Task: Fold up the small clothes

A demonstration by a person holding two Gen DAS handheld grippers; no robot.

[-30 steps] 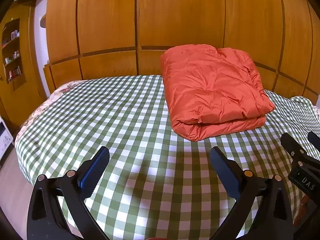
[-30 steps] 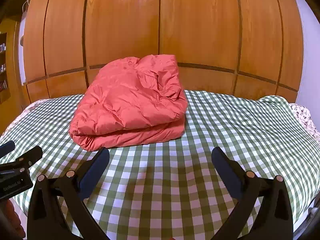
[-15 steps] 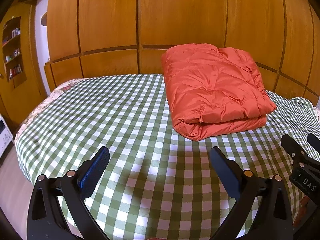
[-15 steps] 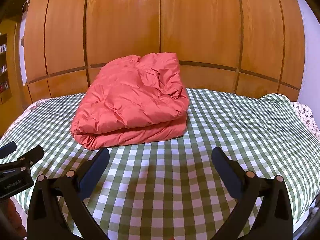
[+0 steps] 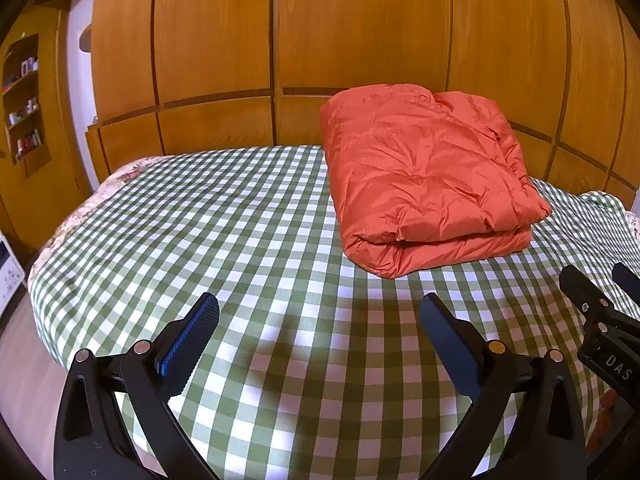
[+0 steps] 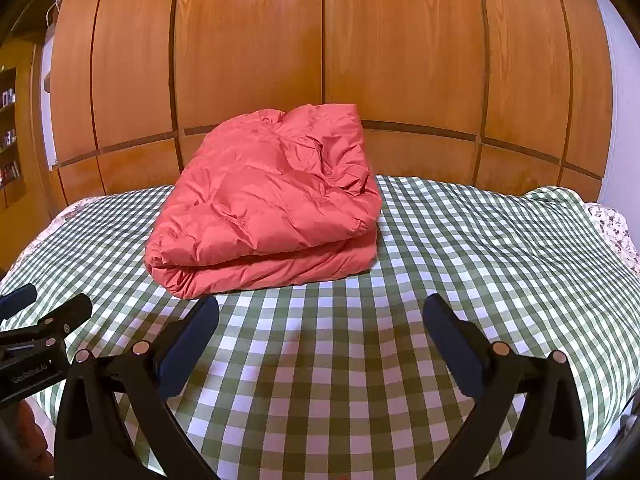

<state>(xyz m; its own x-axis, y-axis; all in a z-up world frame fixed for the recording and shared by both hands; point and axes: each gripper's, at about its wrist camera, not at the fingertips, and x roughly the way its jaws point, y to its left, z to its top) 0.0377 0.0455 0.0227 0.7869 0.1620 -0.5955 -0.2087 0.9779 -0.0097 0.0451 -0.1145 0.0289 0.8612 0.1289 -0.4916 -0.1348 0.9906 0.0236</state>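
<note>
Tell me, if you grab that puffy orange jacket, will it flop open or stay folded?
The orange jacket would probably flop: its shell is wrinkled and soft, and the layers lie loosely stacked. It looks puffy, so likely light for its bulk. The shiny fabric may slide on the checked cloth and slip from the pads.

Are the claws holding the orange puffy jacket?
No. Both the left gripper and right gripper are open and empty; the jacket lies folded on the bed.
</note>
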